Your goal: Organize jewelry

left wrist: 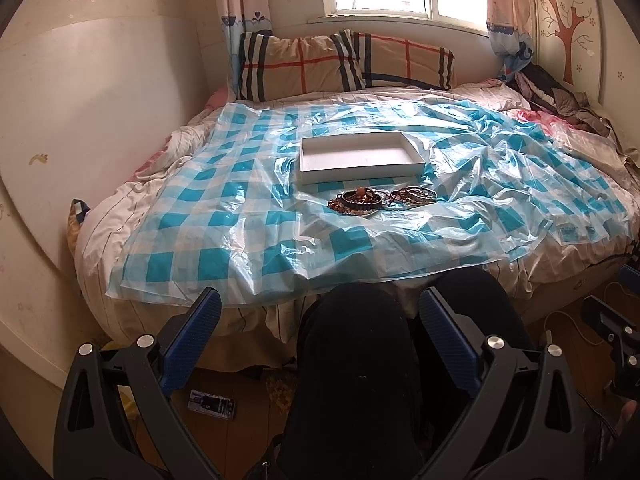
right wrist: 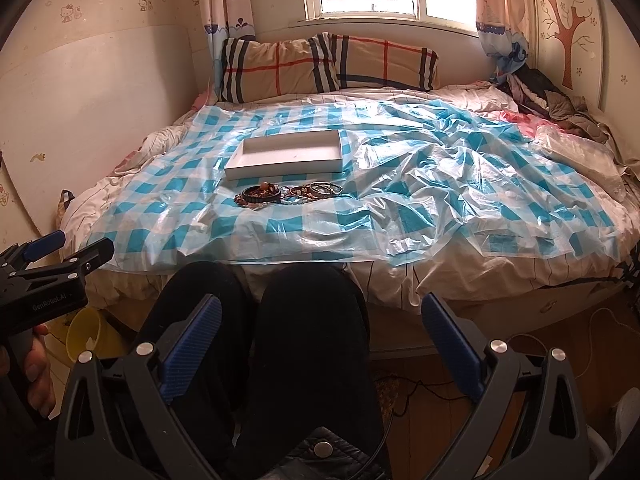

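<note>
Left wrist view
Bed: under a window, draped with blue-checked plastic sheet.
White box: open, near mid-sheet.
Jewelry pile: bangles and beads, just beside box's near wall, apart from both claws.
Left gripper: spread wide, empty, held over dark-trousered knees off bed's near edge.

Right wrist view
Box: left of sheet's centre.
Jewelry: along its near side.
Right gripper: wide, nothing held, above knees.
Left gripper: at left edge, in a hand, parted.
</note>
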A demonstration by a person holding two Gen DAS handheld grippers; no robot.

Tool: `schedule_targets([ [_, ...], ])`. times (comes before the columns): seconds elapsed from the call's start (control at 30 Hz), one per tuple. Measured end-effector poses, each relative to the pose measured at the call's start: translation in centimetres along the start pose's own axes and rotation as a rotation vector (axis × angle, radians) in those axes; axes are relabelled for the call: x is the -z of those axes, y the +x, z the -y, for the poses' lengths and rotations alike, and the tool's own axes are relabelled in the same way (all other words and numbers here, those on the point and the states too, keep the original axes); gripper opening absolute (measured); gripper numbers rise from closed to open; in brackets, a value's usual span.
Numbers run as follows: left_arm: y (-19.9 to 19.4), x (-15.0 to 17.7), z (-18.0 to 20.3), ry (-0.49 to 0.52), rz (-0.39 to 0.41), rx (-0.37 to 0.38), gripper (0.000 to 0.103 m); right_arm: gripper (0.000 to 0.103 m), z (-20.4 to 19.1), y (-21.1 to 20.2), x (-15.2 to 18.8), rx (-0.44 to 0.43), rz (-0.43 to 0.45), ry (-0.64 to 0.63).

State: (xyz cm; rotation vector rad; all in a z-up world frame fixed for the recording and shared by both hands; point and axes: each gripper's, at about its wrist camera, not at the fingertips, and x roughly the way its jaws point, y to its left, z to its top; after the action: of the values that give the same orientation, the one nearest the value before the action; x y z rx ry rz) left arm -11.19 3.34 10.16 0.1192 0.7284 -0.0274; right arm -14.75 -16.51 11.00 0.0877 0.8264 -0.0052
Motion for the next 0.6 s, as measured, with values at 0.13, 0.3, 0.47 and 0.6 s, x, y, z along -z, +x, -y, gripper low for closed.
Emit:
schedule_targets([
  [0.13,0.1,-0.1,0.0,0.001,-0.001,0.0,0.095,0.096,0.0,0.1,0.0,0.001,0.001,-0.001],
  [0.3,0.1,-0.1,0.0,0.0,-0.002,0.0,0.095,0.096,0.0,0.1,0.0,0.001,0.0,-0.002],
  [0.47,0.1,0.1,0.1,0.0,-0.009,0.0,0.095,0.096,0.1,0.5,0.0,0.002,-0.005,-0.006],
  [0.6,1.3,0.1,0.4,-0.006,-0.035,0.007,0.095,0.096,-0.1,2.0,-0.6,0.006,-0.019,-0.023],
])
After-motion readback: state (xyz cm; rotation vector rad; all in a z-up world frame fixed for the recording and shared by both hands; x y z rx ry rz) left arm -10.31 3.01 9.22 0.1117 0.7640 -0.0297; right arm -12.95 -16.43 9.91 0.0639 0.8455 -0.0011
